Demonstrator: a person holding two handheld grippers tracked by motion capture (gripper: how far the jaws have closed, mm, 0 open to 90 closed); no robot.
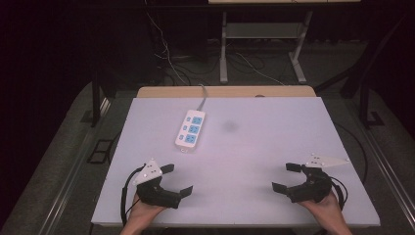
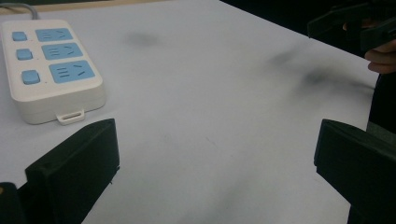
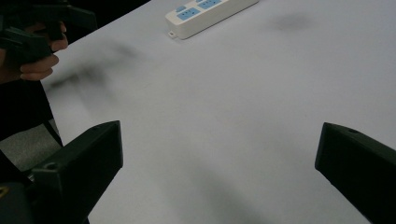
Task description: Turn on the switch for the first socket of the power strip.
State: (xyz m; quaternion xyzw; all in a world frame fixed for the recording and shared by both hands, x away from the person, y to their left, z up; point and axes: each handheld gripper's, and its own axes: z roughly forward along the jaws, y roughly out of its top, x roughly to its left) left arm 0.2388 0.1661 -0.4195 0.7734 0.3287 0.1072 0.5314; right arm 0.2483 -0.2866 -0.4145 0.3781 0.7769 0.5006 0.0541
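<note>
Power strip [image 1: 190, 129], white with blue sockets and blue switches, lies flat on the white table [image 1: 254, 161], left of centre and toward the far side. Its long axis runs roughly away from the person, slightly tilted. Grey cord [image 1: 202, 95] leaves its far end and goes off over the table's far edge. Small mounting tab on the near end. Nothing touches the strip.

Left gripper [image 1: 177, 180] sits at the near left of the table, held in the person's left hand [image 1: 143, 211]. Jaws spread wide, nothing between them, just bare table. Strip is ahead of it and apart. In the left gripper view the power strip [image 2: 49, 67] sits upper left, beyond the left jaw and clear of it: three sockets in a row, three switches beside them, tab facing the camera.

Right gripper [image 1: 288, 177] at the near right, in the right hand [image 1: 324, 209]. Jaws also spread wide and holding nothing. Well apart from the strip, farther off than the left one. Right gripper view has the power strip [image 3: 210, 14] at the top edge, far off across bare table.

The two grippers are well apart, jaws angled in toward the middle of the table. Dark smudge [image 1: 229, 126] on the tabletop right of the strip. Wooden edge [image 1: 225, 91] shows behind the white top; floor cables and desk legs beyond.
</note>
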